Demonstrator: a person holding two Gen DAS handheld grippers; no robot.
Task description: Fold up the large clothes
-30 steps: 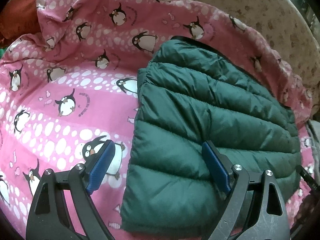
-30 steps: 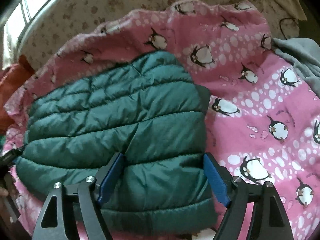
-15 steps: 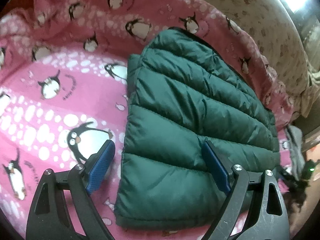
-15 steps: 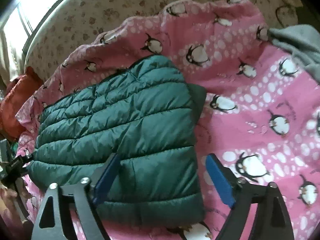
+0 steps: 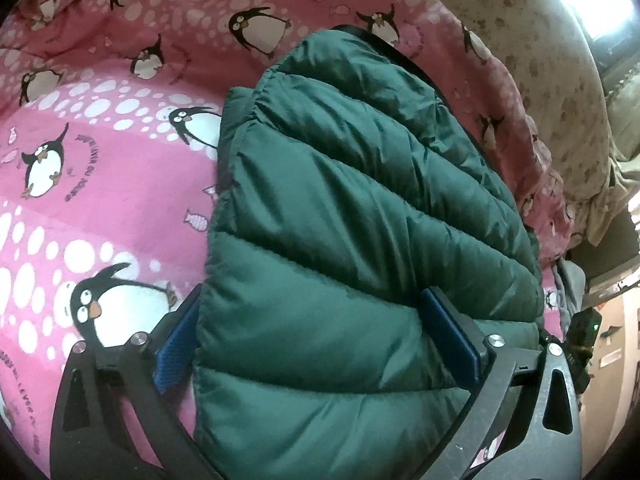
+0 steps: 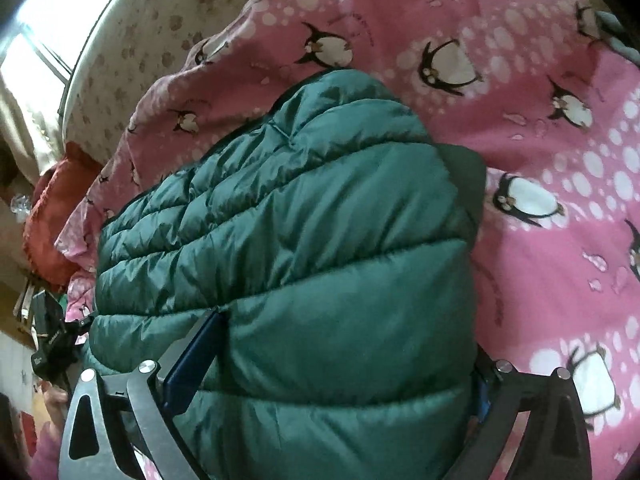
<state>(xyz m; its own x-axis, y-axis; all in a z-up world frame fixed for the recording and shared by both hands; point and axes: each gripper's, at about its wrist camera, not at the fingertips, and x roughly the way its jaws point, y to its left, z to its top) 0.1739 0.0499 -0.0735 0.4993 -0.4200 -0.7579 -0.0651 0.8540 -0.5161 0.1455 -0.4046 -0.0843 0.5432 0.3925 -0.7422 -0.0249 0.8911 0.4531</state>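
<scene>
While the puffy, quilted green jacket (image 5: 360, 240) lies folded on the fleecy pink penguin blanket (image 5: 100, 200), both the left gripper (image 5: 316, 344) and right gripper (image 6: 340, 364), jaws just widened, straddle its near corners.

A pink penguin blanket (image 5: 100, 208) covers the bed. Behind it lies a beige paw-print sheet (image 6: 160, 40). Bright window light (image 5: 600, 4) glares at the far edge. A red cushion (image 6: 52, 216) sits beside the blanket.

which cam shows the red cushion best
The right wrist view: the red cushion sits at its left edge, beyond the penguin blanket and the green puffer jacket. The left wrist view does not show it at all.
</scene>
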